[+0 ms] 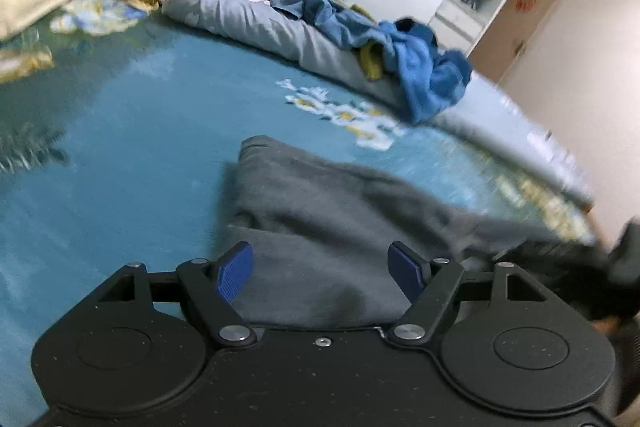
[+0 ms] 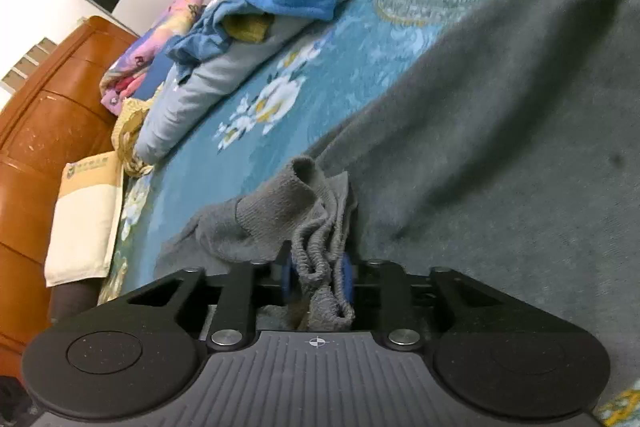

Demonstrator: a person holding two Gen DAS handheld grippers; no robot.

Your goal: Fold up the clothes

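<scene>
A dark grey knitted sweater [image 2: 500, 131] lay spread on the teal flower-patterned bedspread [image 2: 320, 67], its body flat, which looked like a deliberate layout for folding. The right gripper [image 2: 318, 281] was closed on a bunched ribbed cuff or hem of that sweater [image 2: 316, 251]: the fabric was gathered between the blue pads and hung out behind them. Judging by the raised, puckered cloth, the cuff was held so that the sleeve could be carried across the flat body.

The left gripper [image 1: 322, 267] stood open, blue pads well apart, with nothing pinched between them. In its view the sweater lay directly below and ahead of the open pads, a folded edge [image 1: 256, 147] pointing toward the middle of the bedspread; whether the pads touched the cloth could not be told. It seemed positioned to steady or take that end.

A crumpled blue garment [image 1: 420, 67] sat on a pale grey folded quilt [image 1: 240, 11] toward the bedspread's far edge, well apart from the sweater.
</scene>
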